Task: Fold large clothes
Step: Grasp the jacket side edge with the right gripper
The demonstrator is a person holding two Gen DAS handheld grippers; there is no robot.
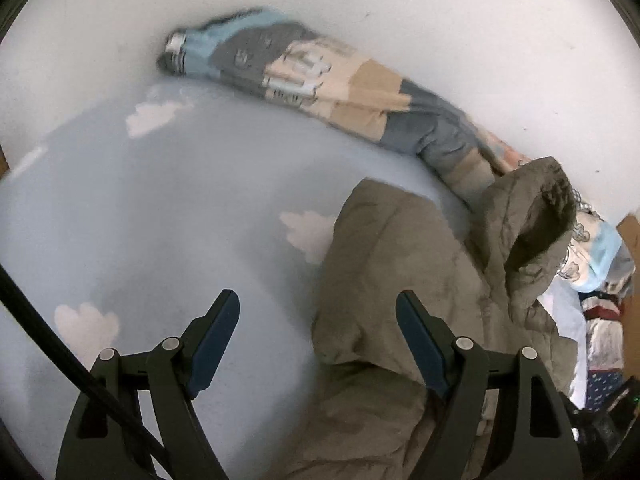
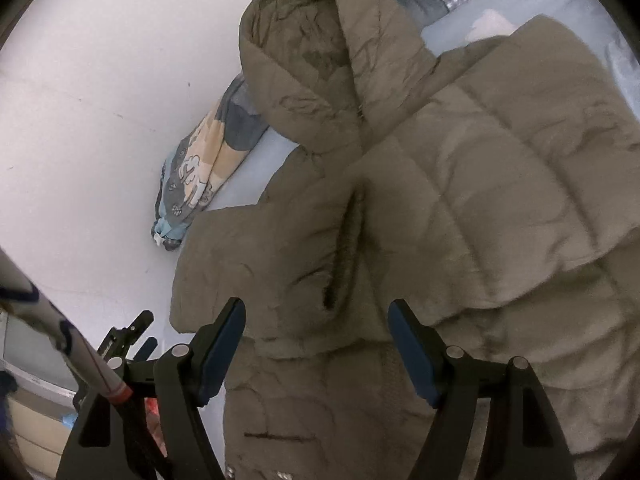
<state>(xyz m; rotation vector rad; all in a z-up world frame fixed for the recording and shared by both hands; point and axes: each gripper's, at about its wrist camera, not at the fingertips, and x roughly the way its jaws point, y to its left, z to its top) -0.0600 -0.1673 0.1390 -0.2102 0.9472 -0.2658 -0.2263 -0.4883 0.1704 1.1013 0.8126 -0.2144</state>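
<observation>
The olive padded coat [image 2: 460, 184] lies spread on the cloud-print bed [image 1: 160, 208], hood [image 2: 304, 48] toward the wall. Both the left gripper [image 1: 318, 344] and right gripper [image 2: 316, 344] hover with jaws released, empty. Best to pinch a sleeve edge deeply, since the padding looks slippery.

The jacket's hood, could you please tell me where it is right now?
In the right wrist view the hood stands top centre, by the white wall and patterned blanket.
</observation>
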